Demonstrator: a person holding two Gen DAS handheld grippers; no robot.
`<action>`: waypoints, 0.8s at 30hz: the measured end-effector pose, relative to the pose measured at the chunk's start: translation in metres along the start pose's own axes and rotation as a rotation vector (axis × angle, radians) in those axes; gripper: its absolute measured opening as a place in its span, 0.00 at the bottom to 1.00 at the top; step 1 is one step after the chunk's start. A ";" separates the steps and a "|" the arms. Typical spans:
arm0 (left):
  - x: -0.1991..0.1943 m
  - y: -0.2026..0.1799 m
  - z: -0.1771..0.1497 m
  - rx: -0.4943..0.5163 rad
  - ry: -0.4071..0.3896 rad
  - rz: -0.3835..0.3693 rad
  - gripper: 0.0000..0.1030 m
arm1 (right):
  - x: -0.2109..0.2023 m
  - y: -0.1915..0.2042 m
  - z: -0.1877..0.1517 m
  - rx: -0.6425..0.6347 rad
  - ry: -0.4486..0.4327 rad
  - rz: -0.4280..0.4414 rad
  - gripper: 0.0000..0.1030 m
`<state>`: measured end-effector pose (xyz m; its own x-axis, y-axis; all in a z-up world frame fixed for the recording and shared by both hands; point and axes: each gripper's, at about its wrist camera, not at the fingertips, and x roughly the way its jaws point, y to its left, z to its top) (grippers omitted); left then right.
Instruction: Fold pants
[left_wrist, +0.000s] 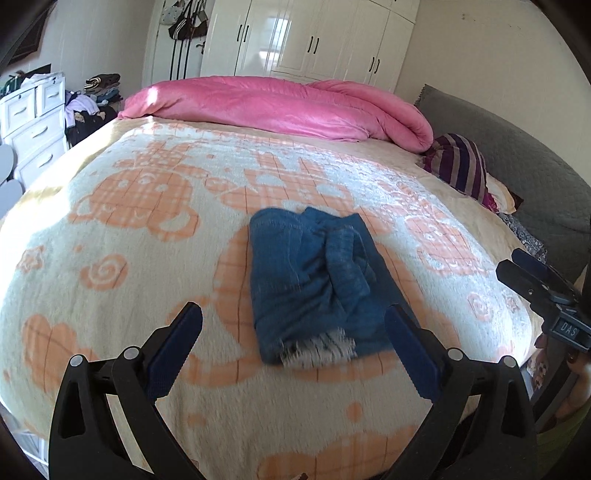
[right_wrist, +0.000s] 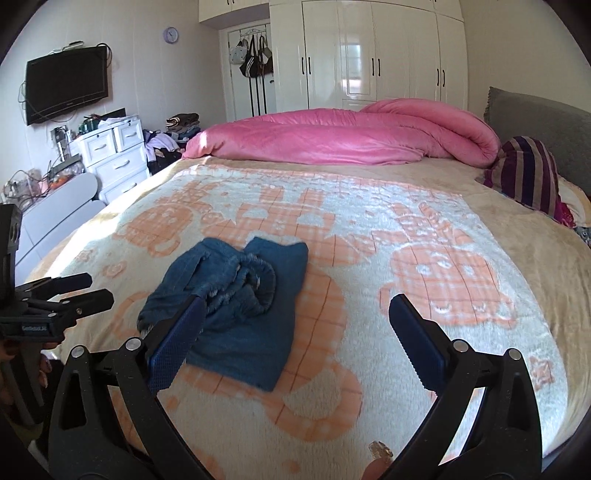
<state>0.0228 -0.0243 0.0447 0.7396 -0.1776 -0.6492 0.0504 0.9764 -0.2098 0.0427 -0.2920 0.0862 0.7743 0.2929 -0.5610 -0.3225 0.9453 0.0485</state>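
Observation:
A pair of blue denim pants (left_wrist: 314, 284) lies folded into a compact bundle on the cream and orange patterned blanket (left_wrist: 122, 236), with a frayed white hem at its near end. My left gripper (left_wrist: 293, 321) hovers above the bundle's near end, jaws wide apart and nothing between them. In the right wrist view the same pants (right_wrist: 236, 306) lie left of centre. My right gripper (right_wrist: 295, 314) stands open over the blanket (right_wrist: 406, 229), its left finger in front of the bundle's edge. Each gripper shows at the side of the other's view: the right gripper (left_wrist: 532, 280), the left gripper (right_wrist: 70, 291).
A rolled pink duvet (left_wrist: 280, 107) lies across the far end of the bed. A striped purple pillow (left_wrist: 458, 166) and a grey headboard (left_wrist: 524, 162) are at the right. White drawers (right_wrist: 114, 158) with piled clothes, a wall television (right_wrist: 66, 88) and white wardrobes (right_wrist: 369, 55) stand beyond.

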 end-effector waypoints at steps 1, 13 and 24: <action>0.000 -0.001 -0.003 0.004 0.000 0.005 0.96 | -0.001 0.000 -0.003 -0.001 0.004 -0.001 0.91; 0.024 -0.002 -0.054 0.013 0.098 0.057 0.96 | 0.025 0.011 -0.064 0.004 0.162 -0.012 0.91; 0.028 0.004 -0.053 -0.006 0.094 0.068 0.96 | 0.033 0.013 -0.071 0.011 0.180 -0.025 0.91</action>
<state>0.0077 -0.0321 -0.0129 0.6750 -0.1217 -0.7277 -0.0019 0.9860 -0.1667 0.0255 -0.2805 0.0091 0.6719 0.2400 -0.7007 -0.2975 0.9538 0.0415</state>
